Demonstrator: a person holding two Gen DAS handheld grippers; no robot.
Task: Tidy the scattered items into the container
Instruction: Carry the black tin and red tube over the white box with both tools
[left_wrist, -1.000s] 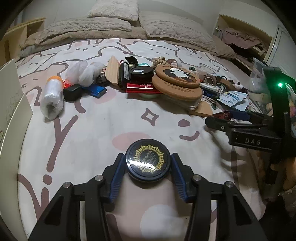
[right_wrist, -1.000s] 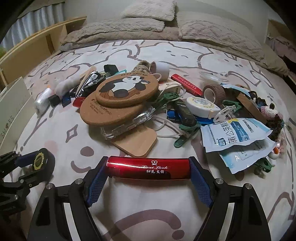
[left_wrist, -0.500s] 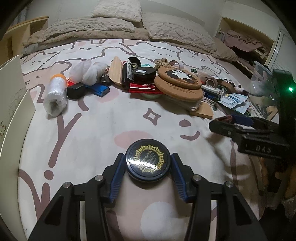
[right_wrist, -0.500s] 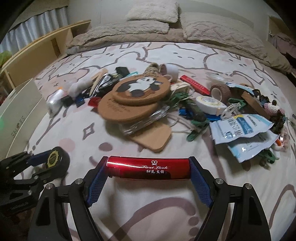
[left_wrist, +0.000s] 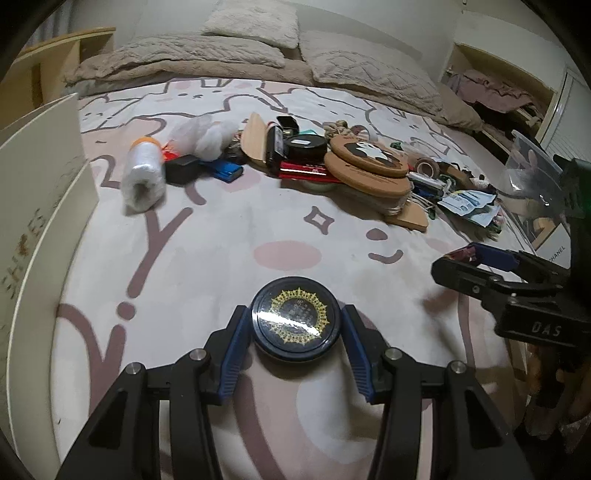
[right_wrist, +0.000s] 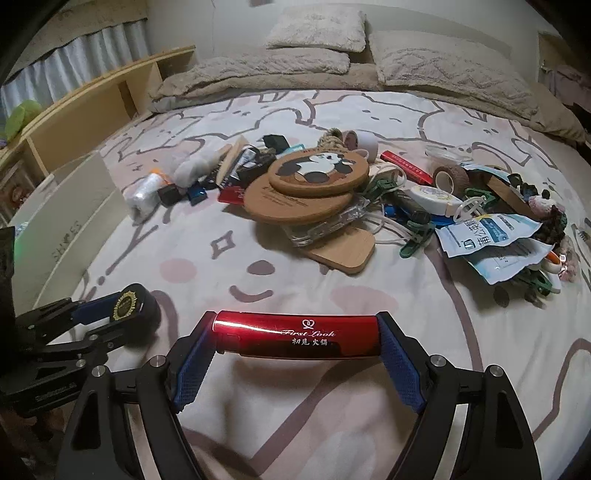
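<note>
Red tube (right_wrist: 295, 335) reads "First Look" plus Chinese characters; right gripper (right_wrist: 295, 338) fingers (right_wrist: 400, 363) clamp its two ends, set fairly wide. Left gripper (left_wrist: 295, 323) fingers (left_wrist: 231, 354) closed narrower on round dark tin (left_wrist: 295, 319), gold crest, text unreadable. Both over bed (left_wrist: 221, 240), clutter pile (right_wrist: 317, 184) far. White box (left_wrist: 33, 192) left, lettering possibly "SHOES".

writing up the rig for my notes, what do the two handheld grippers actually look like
Both match: matte black angular frames with silver bolt heads at the joints, and fingers lined with blue textured pads. Seen from the left wrist view, the right gripper has white "DAS" lettering on its black body and a green light glowing on the housing above. The left gripper shows no markings. No cables or sleeves are visible.
</note>
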